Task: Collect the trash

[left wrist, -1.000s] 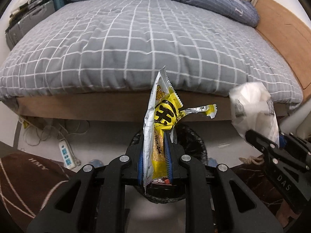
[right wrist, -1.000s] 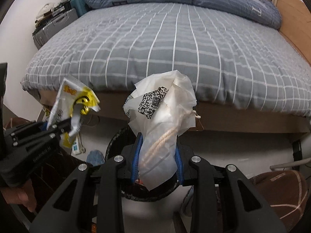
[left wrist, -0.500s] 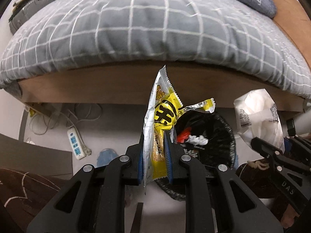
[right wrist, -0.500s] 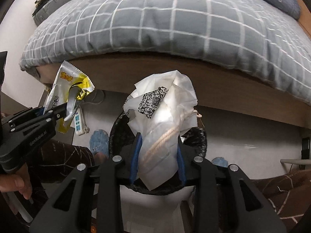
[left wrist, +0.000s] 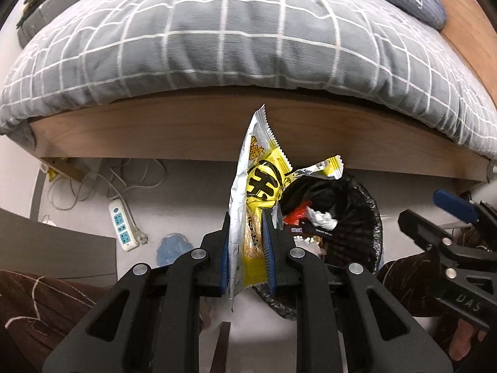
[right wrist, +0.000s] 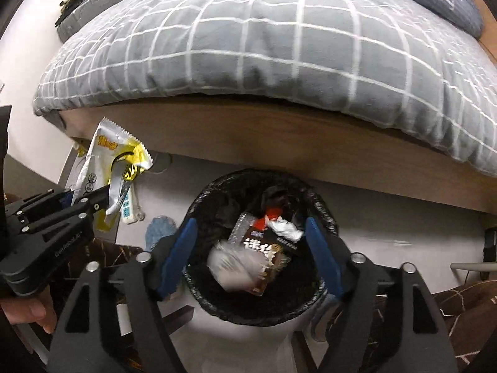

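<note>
Left wrist view: left gripper [left wrist: 247,242] is clenched on a yellow-and-silver snack wrapper [left wrist: 257,192], which stands upright between the blue pads and rises well above the fingertips. Just right of and past the jaws sits a trash bin [left wrist: 369,214] w/ black liner; only part of its inside shows here, incl. a crumpled white tissue [left wrist: 323,219]. Far right, the right gripper [left wrist: 435,214] appears side-on w/ jaws spread and nothing between them. Left of the jaws, on the floor: a white power strip [left wrist: 121,227] w/ cables, not fully visible in the other view.

Right wrist view: right gripper [right wrist: 250,242] is released, blue pads wide apart, directly above the trash bin [right wrist: 323,214]. Between the jaws, inside the bin, lie a blurred white bag [right wrist: 233,264], a brown packet [right wrist: 267,255] and the tissue [right wrist: 285,228]; the bag is hidden from the left cam. At far left, the left gripper [right wrist: 99,197] holds the snack wrapper [right wrist: 108,168] beside the bin, not over it.

Both views: bed w/ grey checked blanket [left wrist: 233,31] beyond the jaws.
</note>
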